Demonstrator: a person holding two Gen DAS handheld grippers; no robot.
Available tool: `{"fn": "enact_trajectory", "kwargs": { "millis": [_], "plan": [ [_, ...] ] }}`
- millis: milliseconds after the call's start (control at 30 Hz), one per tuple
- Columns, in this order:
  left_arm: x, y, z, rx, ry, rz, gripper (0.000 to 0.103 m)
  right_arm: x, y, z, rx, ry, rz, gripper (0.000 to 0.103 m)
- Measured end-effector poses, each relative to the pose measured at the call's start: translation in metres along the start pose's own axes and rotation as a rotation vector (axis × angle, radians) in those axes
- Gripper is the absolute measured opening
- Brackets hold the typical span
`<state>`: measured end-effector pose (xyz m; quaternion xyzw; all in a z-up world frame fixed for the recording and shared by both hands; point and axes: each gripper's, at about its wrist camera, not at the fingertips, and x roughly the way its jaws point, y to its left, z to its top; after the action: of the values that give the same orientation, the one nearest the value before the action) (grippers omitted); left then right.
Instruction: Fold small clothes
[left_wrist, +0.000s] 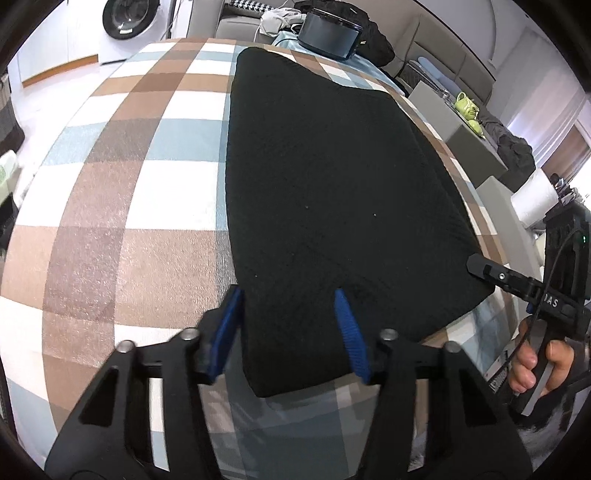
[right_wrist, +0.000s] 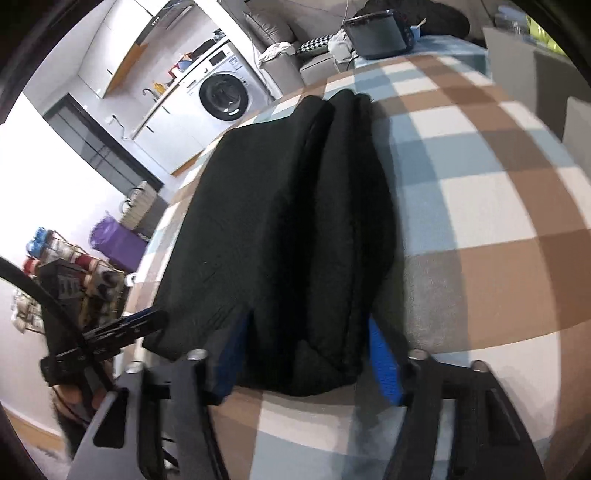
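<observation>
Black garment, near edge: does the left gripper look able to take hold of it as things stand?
Probably yes. The left gripper already has its blue pads either side of the black garment's near edge on the checked cloth, with nothing between them and the fabric.

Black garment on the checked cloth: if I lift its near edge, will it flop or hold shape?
The black garment probably flops: it lies in soft folded layers. It looks thick, so likely bulky for the left gripper. Layers may slide apart.
</observation>
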<state>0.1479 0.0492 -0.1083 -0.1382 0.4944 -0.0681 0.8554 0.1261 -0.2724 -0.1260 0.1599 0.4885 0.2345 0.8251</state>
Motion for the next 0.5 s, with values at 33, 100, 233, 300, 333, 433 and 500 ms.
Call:
{"fn": "enact_trajectory", "kwargs": {
  "millis": [33,100,233,300,333,433,500],
  "plan": [
    [0.0,0.0,0.0,0.006,0.002,-0.001,0.036,0.002,-0.001,0.0,0.005,0.005,-0.003,0.045],
    [0.002,-0.001,0.002,0.015,0.008,0.001,0.032,0.004,-0.001,-0.001,0.001,0.006,0.012,0.038],
    [0.007,-0.002,0.011,0.032,0.021,0.014,0.03,0.008,0.0,0.003,0.006,-0.003,0.016,0.031],
    [0.011,-0.004,0.019,0.055,0.032,0.031,0.03,0.011,0.001,0.007,0.007,-0.001,0.016,0.03],
    [0.014,-0.006,0.025,0.075,0.041,0.042,0.03,0.012,0.002,0.01,0.009,-0.008,0.011,0.03],
    [0.022,-0.007,0.043,0.105,0.05,0.075,0.03,0.022,0.003,0.022,0.015,-0.012,0.003,0.03],
    [0.028,-0.005,0.057,0.107,0.053,0.086,0.03,0.028,0.005,0.029,0.014,-0.013,-0.006,0.03]
  ]
}}
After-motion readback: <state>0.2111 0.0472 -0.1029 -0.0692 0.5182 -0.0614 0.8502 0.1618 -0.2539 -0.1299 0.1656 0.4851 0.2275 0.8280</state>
